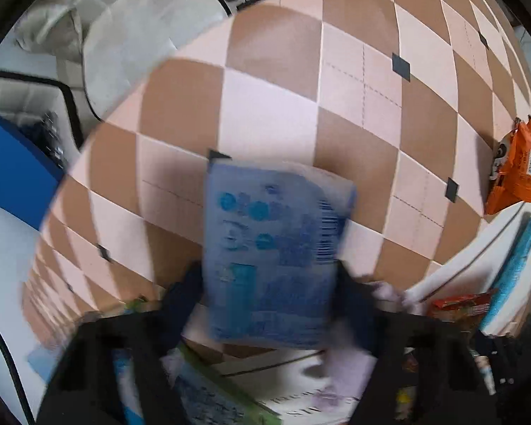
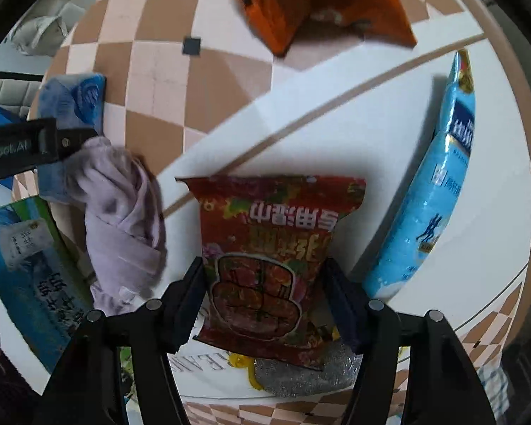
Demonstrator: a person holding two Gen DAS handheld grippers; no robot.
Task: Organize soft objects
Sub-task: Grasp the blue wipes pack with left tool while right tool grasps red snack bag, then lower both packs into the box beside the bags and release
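My left gripper is shut on a blue soft pack with printed text and a barcode, held above the checkered mat. The same pack and the left gripper's body show at the left of the right wrist view. My right gripper is shut on a red flowered wipes pack, held over the white sheet. A lilac cloth lies crumpled left of it. A light blue pouch lies at the right, an orange bag at the top.
A green and blue box lies at the left. A silver glittery item lies under the red pack. A blue panel and white cloth bags stand beyond the mat's left edge. The orange bag is at the right.
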